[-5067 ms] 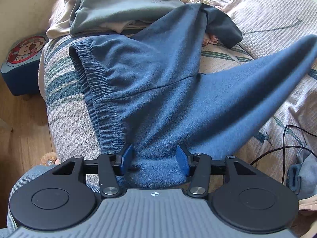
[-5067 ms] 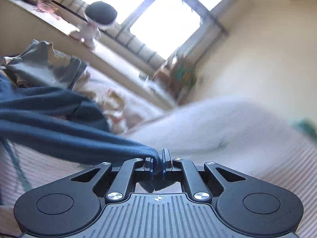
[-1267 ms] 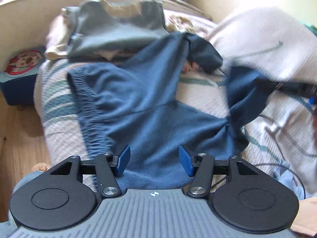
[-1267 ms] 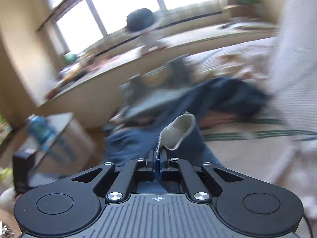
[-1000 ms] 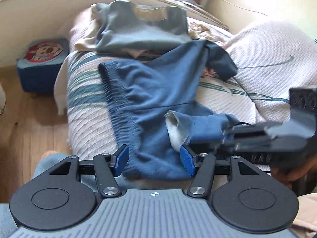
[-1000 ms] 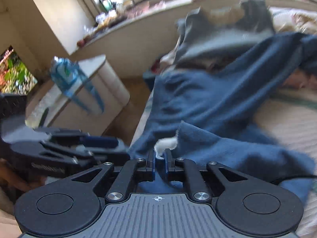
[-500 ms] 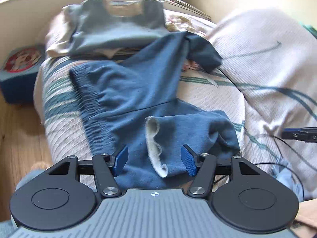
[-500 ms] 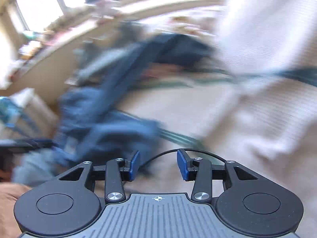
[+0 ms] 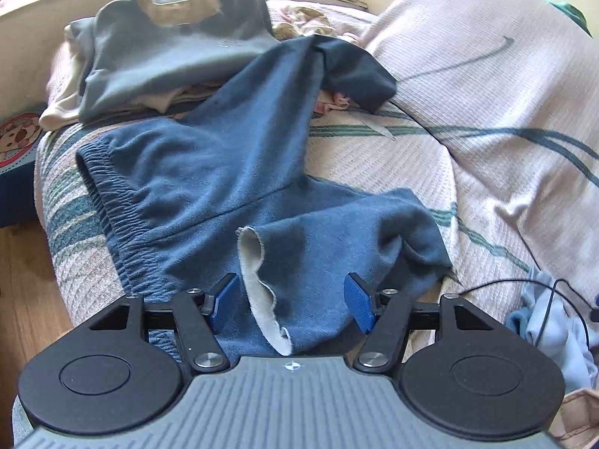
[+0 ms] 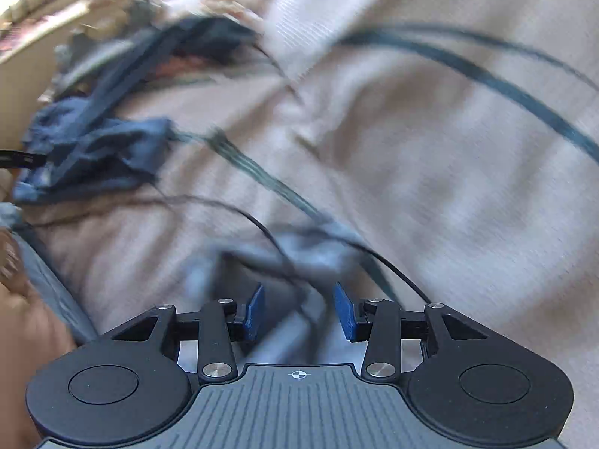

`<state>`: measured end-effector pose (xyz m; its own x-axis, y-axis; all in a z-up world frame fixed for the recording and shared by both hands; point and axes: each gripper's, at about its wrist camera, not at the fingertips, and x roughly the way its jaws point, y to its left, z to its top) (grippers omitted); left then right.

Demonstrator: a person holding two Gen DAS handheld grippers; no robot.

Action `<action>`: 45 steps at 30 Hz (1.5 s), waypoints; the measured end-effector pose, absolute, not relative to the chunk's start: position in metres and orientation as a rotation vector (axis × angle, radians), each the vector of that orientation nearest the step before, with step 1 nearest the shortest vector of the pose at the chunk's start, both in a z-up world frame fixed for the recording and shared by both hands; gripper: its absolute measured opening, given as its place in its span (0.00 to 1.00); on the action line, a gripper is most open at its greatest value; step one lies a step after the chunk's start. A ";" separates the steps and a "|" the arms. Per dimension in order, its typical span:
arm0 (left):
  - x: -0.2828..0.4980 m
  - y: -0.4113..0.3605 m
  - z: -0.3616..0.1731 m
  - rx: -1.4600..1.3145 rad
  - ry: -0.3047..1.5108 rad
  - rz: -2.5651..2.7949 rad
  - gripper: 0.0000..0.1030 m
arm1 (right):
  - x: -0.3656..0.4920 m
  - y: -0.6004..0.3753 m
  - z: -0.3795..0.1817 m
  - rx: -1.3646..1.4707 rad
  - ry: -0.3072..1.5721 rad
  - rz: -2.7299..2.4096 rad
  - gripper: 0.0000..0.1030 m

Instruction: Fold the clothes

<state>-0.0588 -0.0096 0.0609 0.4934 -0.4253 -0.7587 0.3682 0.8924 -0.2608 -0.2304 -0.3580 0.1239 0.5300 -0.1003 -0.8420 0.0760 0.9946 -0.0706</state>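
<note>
Blue jogging trousers [image 9: 232,172] lie spread on the bed, elastic waistband to the left. One leg [image 9: 337,232] is doubled back over them, and its pale inner cuff [image 9: 254,262] stands up near my left gripper [image 9: 292,301]. That gripper is open low over the near edge of the trousers, with cuff and cloth lying between its blue pads and the pads apart from them. In the blurred right wrist view my right gripper [image 10: 299,312] is open and holds nothing, above the bedspread, with the trousers [image 10: 101,149] far off to its left.
A grey-blue sweatshirt [image 9: 168,48] lies on pale clothes at the far end of the bed. The cream striped bedspread [image 9: 468,93] rises in a hump on the right. A black cable [image 10: 262,224] and a light blue cloth [image 10: 310,250] lie under the right gripper. Wooden floor [image 9: 22,280] lies to the left.
The right gripper brought the trouser leg over onto the trousers, opened and let the cuff go, then swung away to the right over the bedspread. The left gripper shifted a little.
</note>
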 end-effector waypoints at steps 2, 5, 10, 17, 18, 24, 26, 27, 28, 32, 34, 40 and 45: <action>-0.055 -0.004 0.058 -0.111 0.940 -0.459 0.53 | -0.201 -0.321 0.118 -0.096 0.927 0.023 0.39; -0.050 0.004 0.053 -0.173 0.949 -0.429 0.48 | -0.153 -0.270 0.100 -0.235 0.845 0.190 0.35; -0.045 0.011 0.046 -0.207 0.961 -0.395 0.41 | -0.093 -0.220 0.061 -0.429 0.811 0.347 0.31; -0.030 -0.010 0.037 -0.177 0.984 -0.430 0.20 | -0.070 -0.202 0.028 -0.540 0.855 0.412 0.21; -0.028 -0.015 0.035 -0.163 0.990 -0.432 0.16 | -0.070 -0.203 0.024 -0.537 0.864 0.414 0.14; -0.025 -0.020 0.049 -0.095 0.933 -0.432 0.03 | -0.074 -0.212 0.030 -0.491 0.860 0.442 0.01; -0.023 -0.013 0.063 -0.064 0.894 -0.419 0.03 | -0.078 -0.217 0.044 -0.446 0.880 0.486 0.01; -0.022 -0.009 0.069 -0.045 0.883 -0.411 0.03 | -0.079 -0.220 0.050 -0.426 0.892 0.511 0.01; -0.018 -0.006 0.070 -0.030 0.891 -0.407 0.03 | -0.082 -0.221 0.055 -0.414 0.912 0.552 0.01; -0.006 0.000 0.059 0.020 0.970 -0.398 0.04 | -0.086 -0.221 0.056 -0.369 0.958 0.644 0.01; -0.008 -0.003 0.046 0.050 1.008 -0.389 0.05 | -0.082 -0.215 0.044 -0.378 0.966 0.612 0.02; -0.022 0.013 0.051 -0.039 0.978 -0.356 0.34 | -0.075 -0.217 0.043 -0.320 0.975 0.584 0.19; -0.027 0.017 0.053 -0.080 0.977 -0.362 0.36 | -0.069 -0.243 0.087 -0.175 0.843 0.529 0.40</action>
